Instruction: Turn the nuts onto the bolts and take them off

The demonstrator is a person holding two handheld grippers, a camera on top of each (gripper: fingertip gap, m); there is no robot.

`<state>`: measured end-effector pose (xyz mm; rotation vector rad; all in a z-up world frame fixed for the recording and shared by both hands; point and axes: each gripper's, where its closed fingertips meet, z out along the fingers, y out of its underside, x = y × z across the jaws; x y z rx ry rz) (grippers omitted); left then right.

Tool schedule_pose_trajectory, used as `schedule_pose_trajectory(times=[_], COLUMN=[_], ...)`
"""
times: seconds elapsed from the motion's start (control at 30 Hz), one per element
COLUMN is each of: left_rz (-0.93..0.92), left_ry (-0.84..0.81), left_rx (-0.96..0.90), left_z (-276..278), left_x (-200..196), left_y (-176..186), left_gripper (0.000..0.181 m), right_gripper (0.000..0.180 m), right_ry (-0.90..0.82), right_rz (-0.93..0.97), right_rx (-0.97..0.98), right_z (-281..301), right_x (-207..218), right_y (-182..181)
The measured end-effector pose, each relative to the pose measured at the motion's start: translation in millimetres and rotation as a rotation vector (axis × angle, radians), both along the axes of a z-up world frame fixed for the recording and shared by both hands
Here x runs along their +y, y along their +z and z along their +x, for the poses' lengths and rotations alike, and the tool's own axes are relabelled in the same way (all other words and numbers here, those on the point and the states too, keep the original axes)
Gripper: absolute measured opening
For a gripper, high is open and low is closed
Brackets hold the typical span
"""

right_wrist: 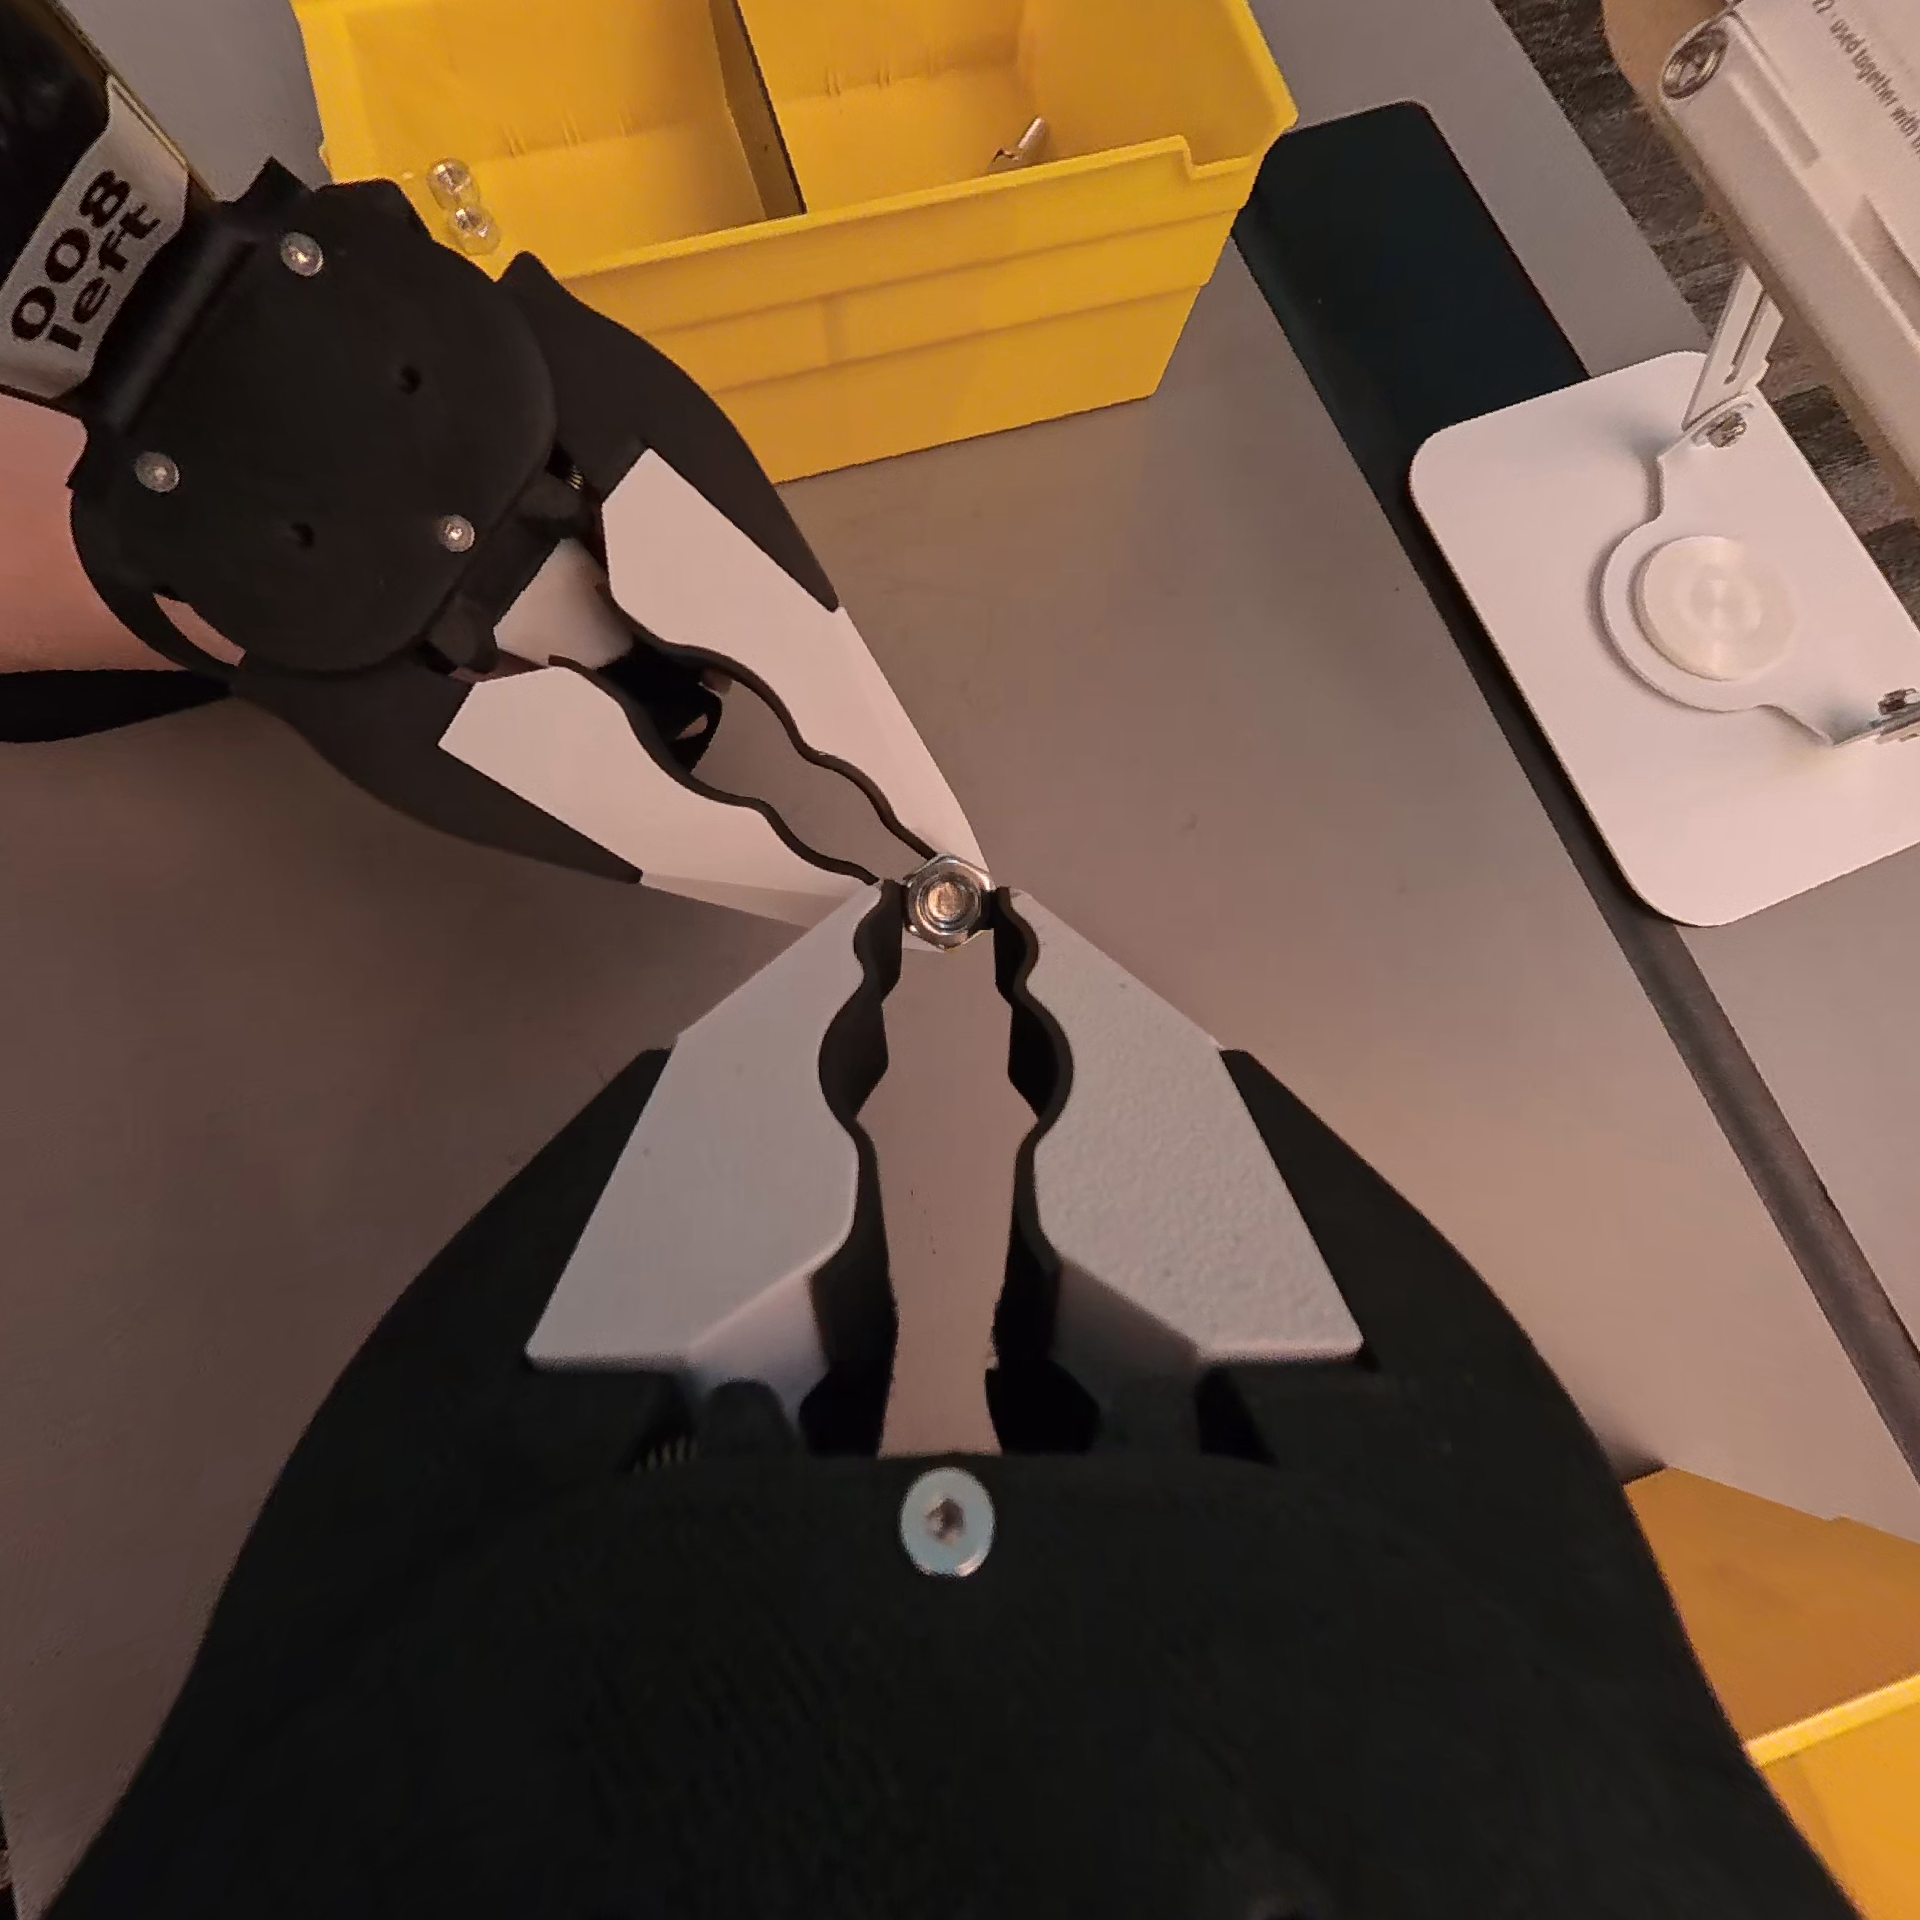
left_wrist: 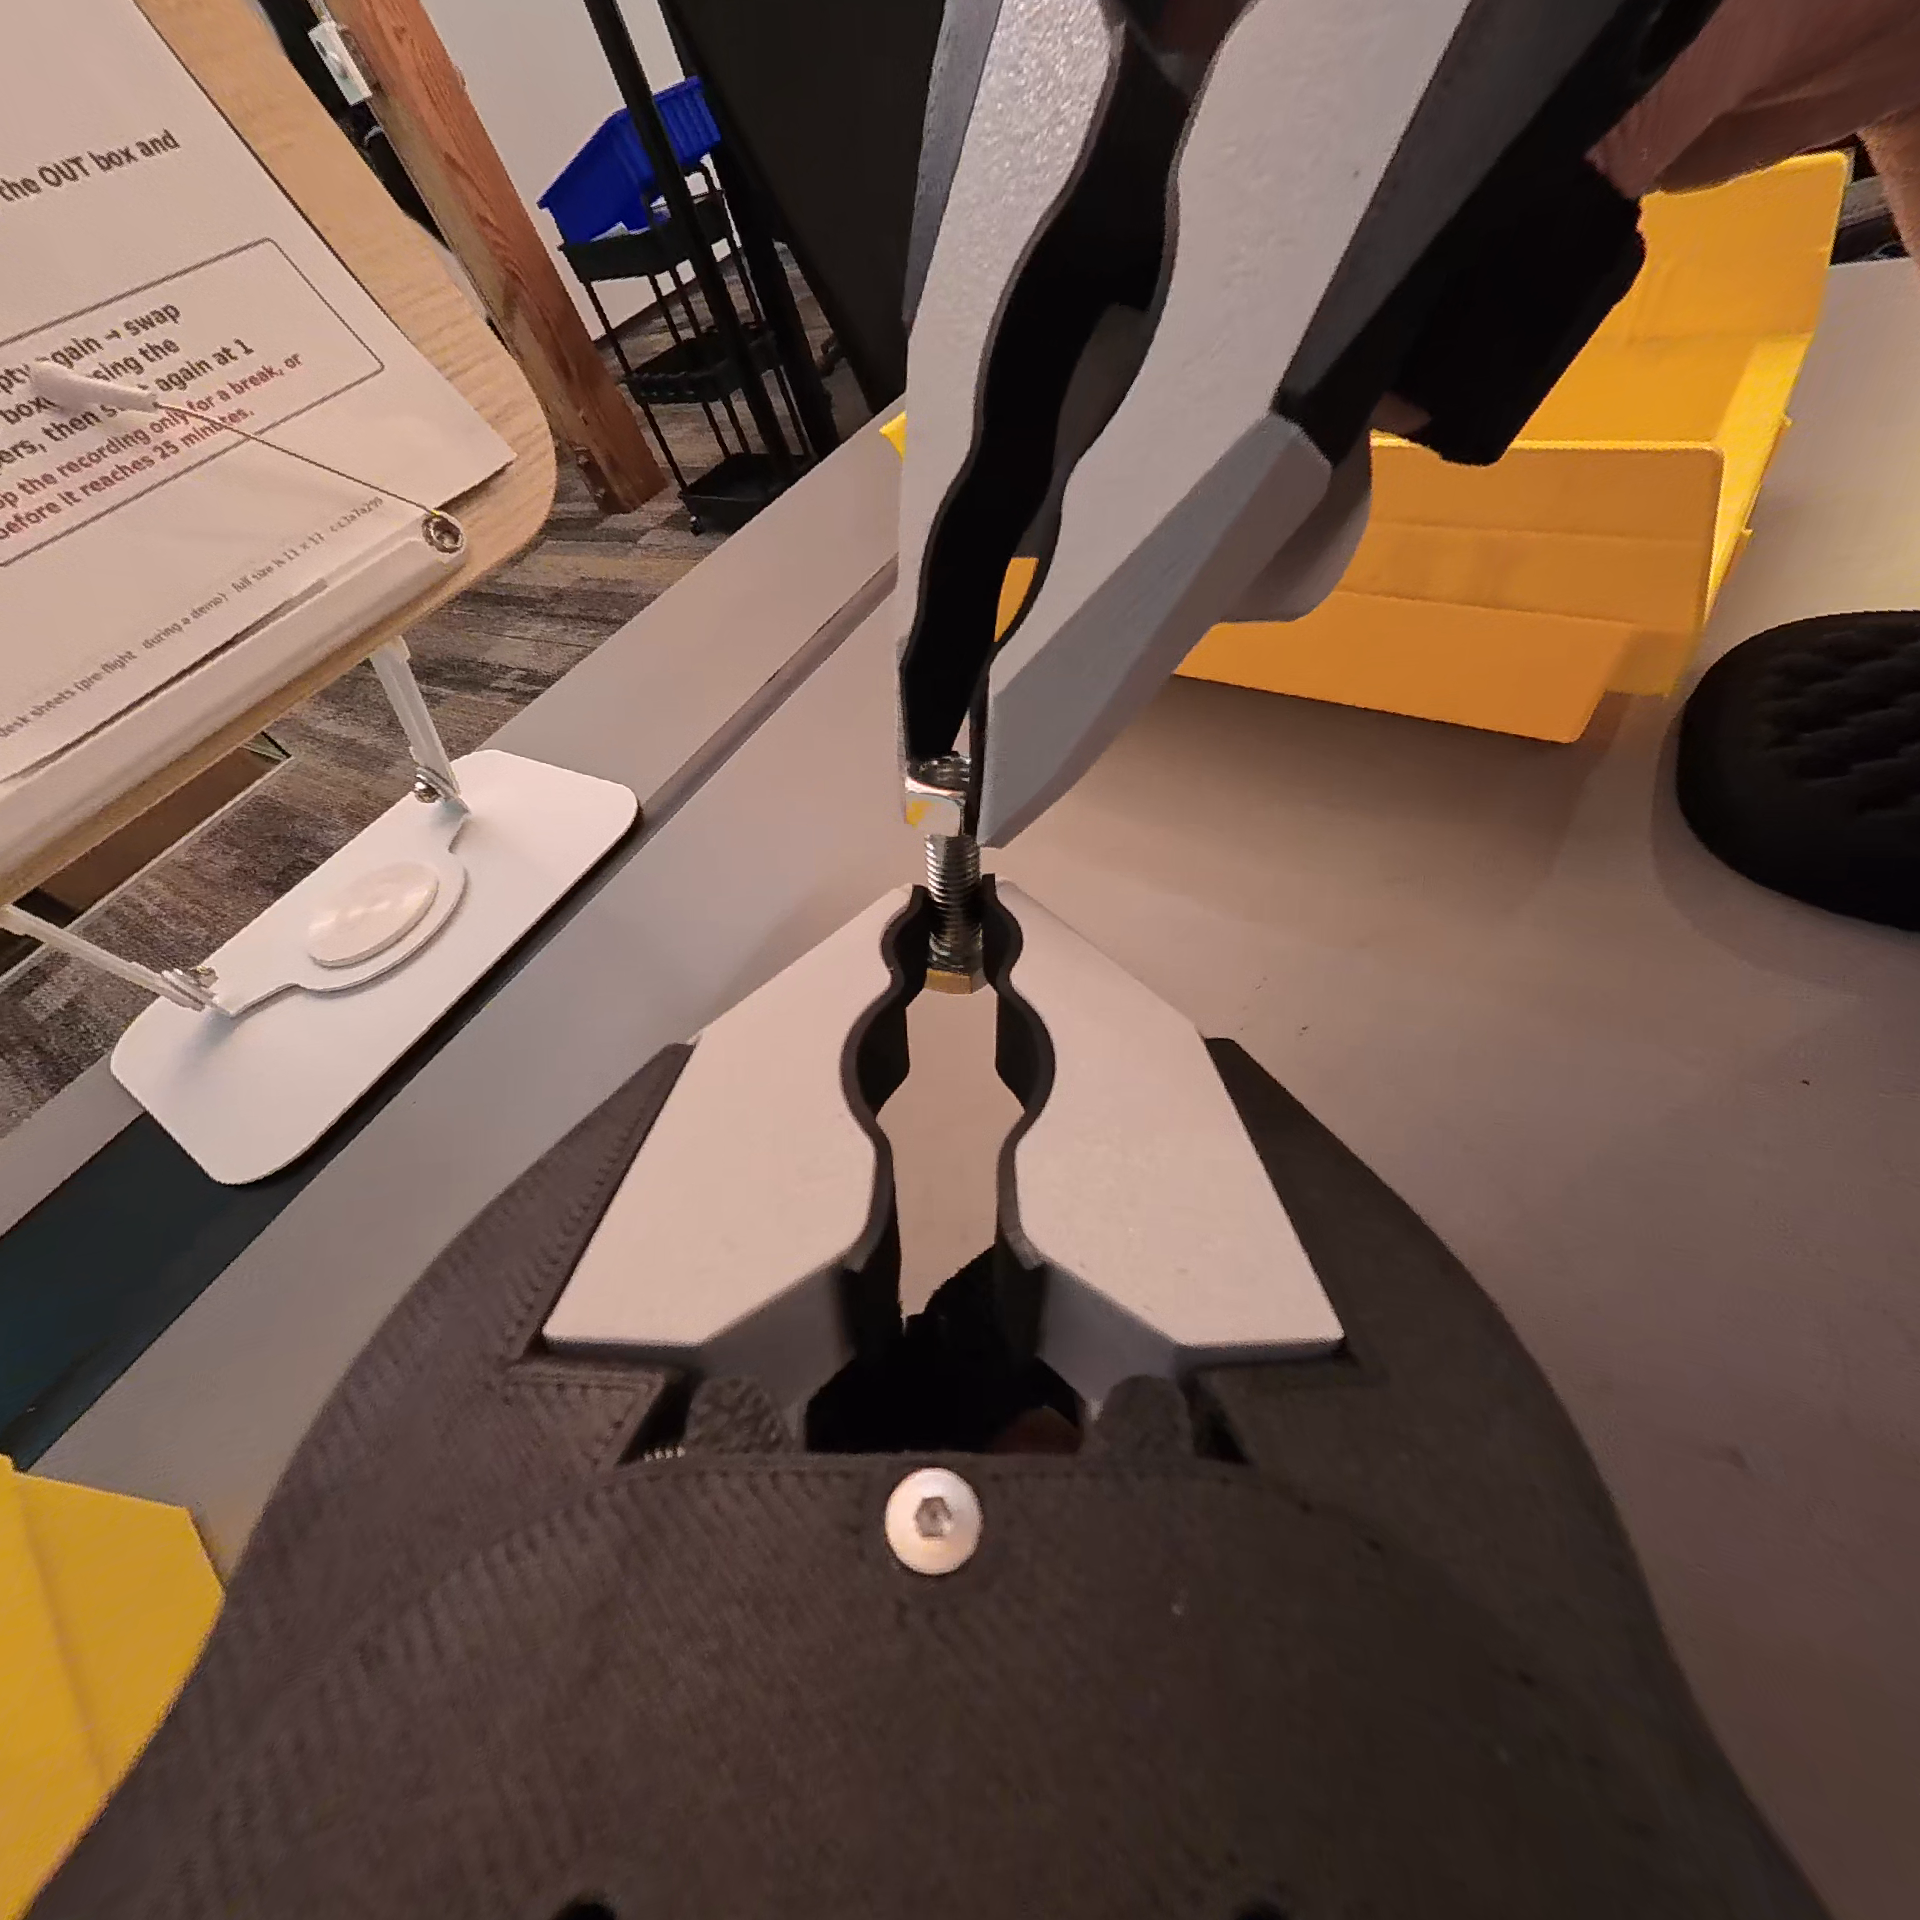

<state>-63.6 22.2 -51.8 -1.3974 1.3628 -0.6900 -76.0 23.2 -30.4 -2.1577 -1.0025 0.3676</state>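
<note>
Table: I see a smooth grey table (left_wrist: 1299,935) with a dark edge strip along its side.
Floor: past that edge there is carpet (left_wrist: 582,540) in mottled grey tones.
Post: a wooden post (left_wrist: 499,239) rises from the carpet.
Cart: behind the post I make out a black wire cart (left_wrist: 675,343) carrying a blue bin (left_wrist: 634,166).
Wall: a pale wall (left_wrist: 561,62) closes the room behind the cart.
Light: warm, soft indoor light; I cannot find its source.

A yellow bin (right_wrist: 935,312) sits near a white stand base (right_wrist: 1662,665) — both on the grey table (right_wrist: 312,1039).
</note>
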Motion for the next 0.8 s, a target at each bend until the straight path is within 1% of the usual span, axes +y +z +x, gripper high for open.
schedule_pose_trajectory(times=[0.37,0.6,0.8], left_rz=[-0.01,-0.094,-0.106], left_ry=[-0.008,-0.028,-0.031], left_rx=[-0.013,-0.066,-0.071], left_z=[0,-2,-2], left_x=[-1,-1,0], left_y=[2,8,7], left_gripper=[0.007,0.007,0.008], right_gripper=[0.015,0.016,0.016], right_ry=[0.028,0.036,0.049], right_rz=[0.033,0.07,0.09], right_rx=[-0.006,0.017,0.019], right_z=[-1,-1,3], right_x=[1,3,2], right_y=[3,11,15])
